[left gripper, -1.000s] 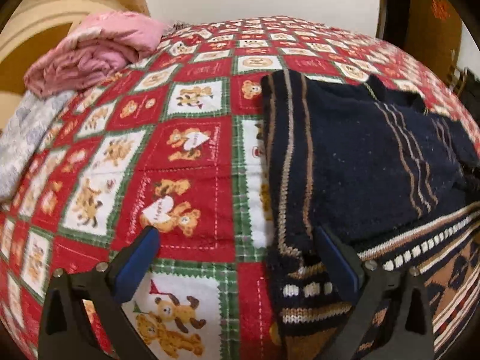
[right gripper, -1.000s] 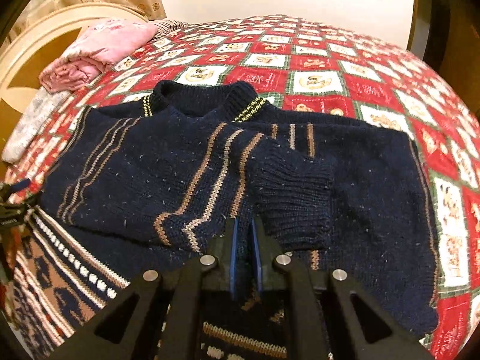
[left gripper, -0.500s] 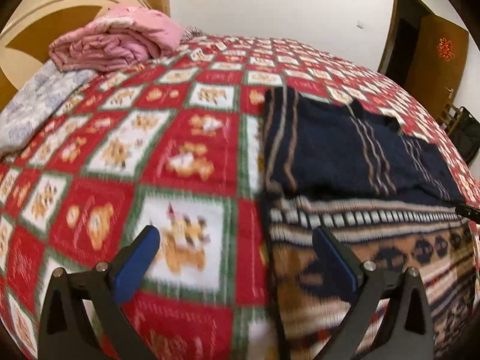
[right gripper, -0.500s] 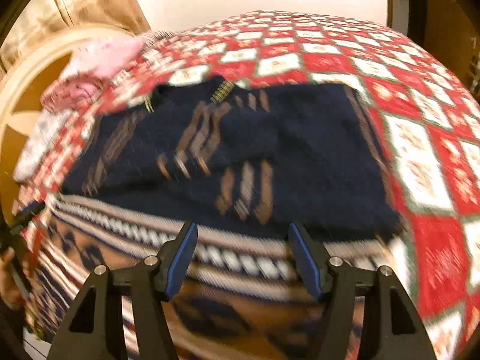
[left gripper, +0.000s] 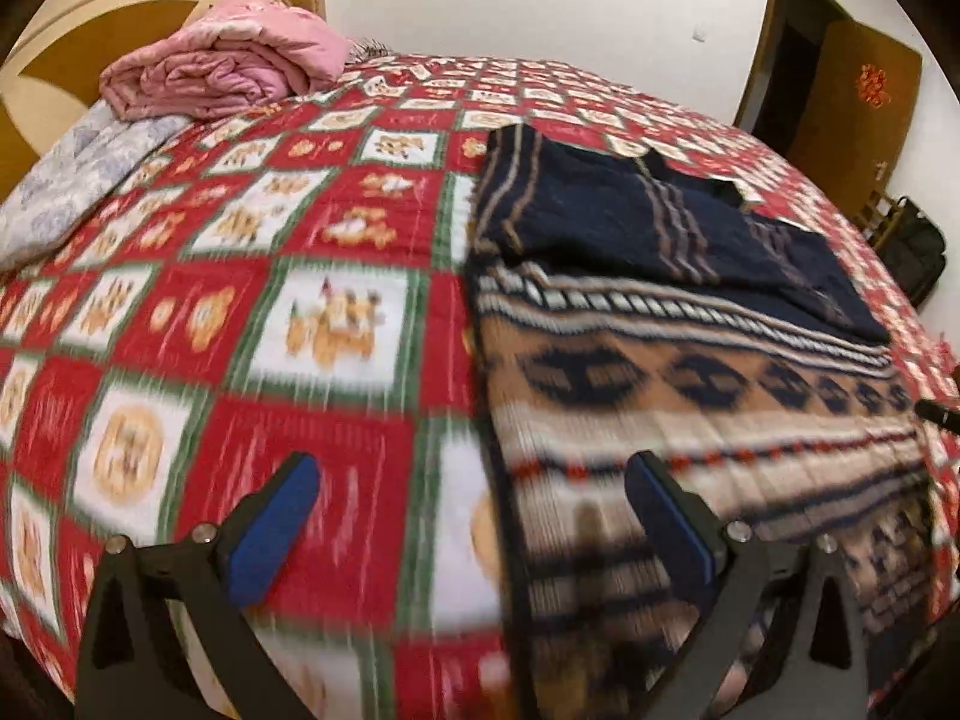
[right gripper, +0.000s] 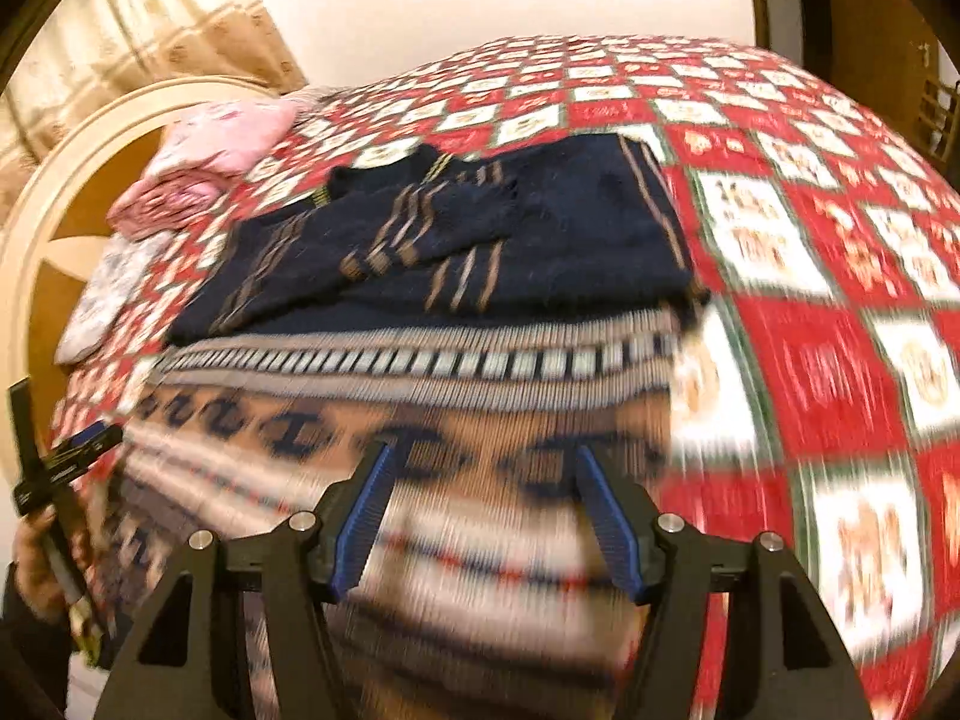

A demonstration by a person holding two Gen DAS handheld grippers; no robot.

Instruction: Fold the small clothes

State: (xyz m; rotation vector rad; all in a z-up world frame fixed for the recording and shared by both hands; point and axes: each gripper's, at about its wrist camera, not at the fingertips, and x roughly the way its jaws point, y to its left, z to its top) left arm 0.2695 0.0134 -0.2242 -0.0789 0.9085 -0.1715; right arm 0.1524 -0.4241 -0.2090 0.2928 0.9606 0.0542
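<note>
While both of my tools hang above the bed, the navy sweater (left gripper: pixel 660 228) lies flat on the red teddy-bear quilt (left gripper: pixel 252 276), its sleeves folded across the chest and its patterned tan hem band nearest me. My left tool (left gripper: pixel 474 516) stands wide, with nothing between its blue pads; its left finger is over bare quilt and its right finger over the sweater's hem at about 5 o'clock in the left wrist view. My right tool (right gripper: pixel 489 516) stands moderately wide and empty, its blue pads (right gripper: pixel 360 522) poised above the tan band without pressing on it. Seen from the right wrist, the sweater's collar points toward 11 o'clock, and my left hand (right gripper: pixel 36 564) with its tool shows at 9 o'clock, at the hem's left corner. A folded pink blanket (left gripper: pixel 222 69) rests at 11 o'clock near the headboard (right gripper: pixel 72 180), well apart from the sweater, with a pale floral cover (left gripper: pixel 78 180) just below it. Nearer fabric is motion-blurred.
</note>
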